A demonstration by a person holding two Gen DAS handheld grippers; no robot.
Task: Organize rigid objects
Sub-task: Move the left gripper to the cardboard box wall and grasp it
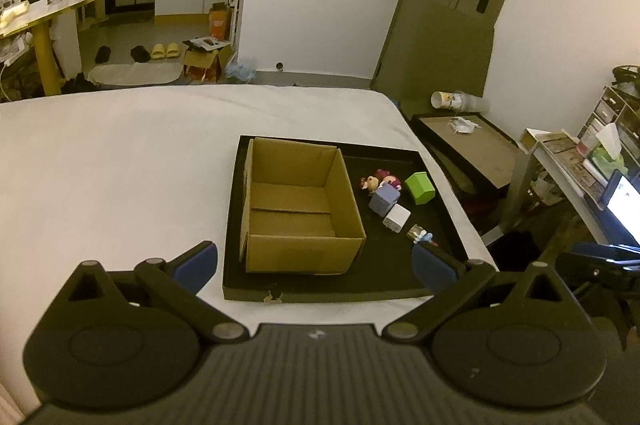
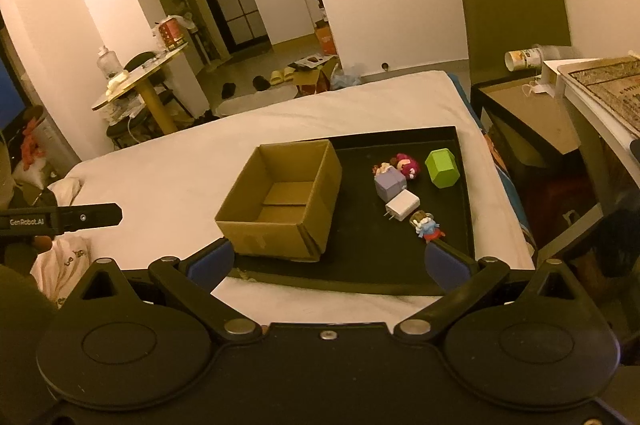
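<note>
A: Nearest to us, the left tool (image 1: 315,261) hangs above the front edge of the black tray (image 1: 328,291), blue pads spread wide and nothing between them.

B: Same on the other side. The right tool (image 2: 329,261) is wide apart as well, empty, hovering over the tray's (image 2: 360,281) near rim. Both sit above the white bed (image 1: 120,165), touching nothing.

A: Just beyond the pads, the cardboard box (image 1: 298,205) stands open-topped in the left half of the tray. Bare inside as far as I can see.

B: Agreed from here, the box (image 2: 280,201) shows only its brown floor. Right of it, on the black tray floor, the loose pieces. Closest is a small blue and red figurine (image 2: 428,227), lying just ahead of the right pad.

A: Then the white charger plug (image 1: 397,219), prongs pointing toward us, touching or almost touching the lavender cube (image 1: 384,201) behind it.

B: Behind that cube (image 2: 390,183), two more little figures: a pale one (image 2: 382,168) and a magenta one (image 2: 408,165), bunched close together.

A: And off to the right, a little apart from the cluster, the green block (image 1: 420,187).

B: Green block (image 2: 442,169) near the tray's right wall, yes. Farther off, past the bed's edge, a second dark tray (image 1: 472,149) beside the bed, with a toppled cup (image 1: 448,100) beyond it.
</note>
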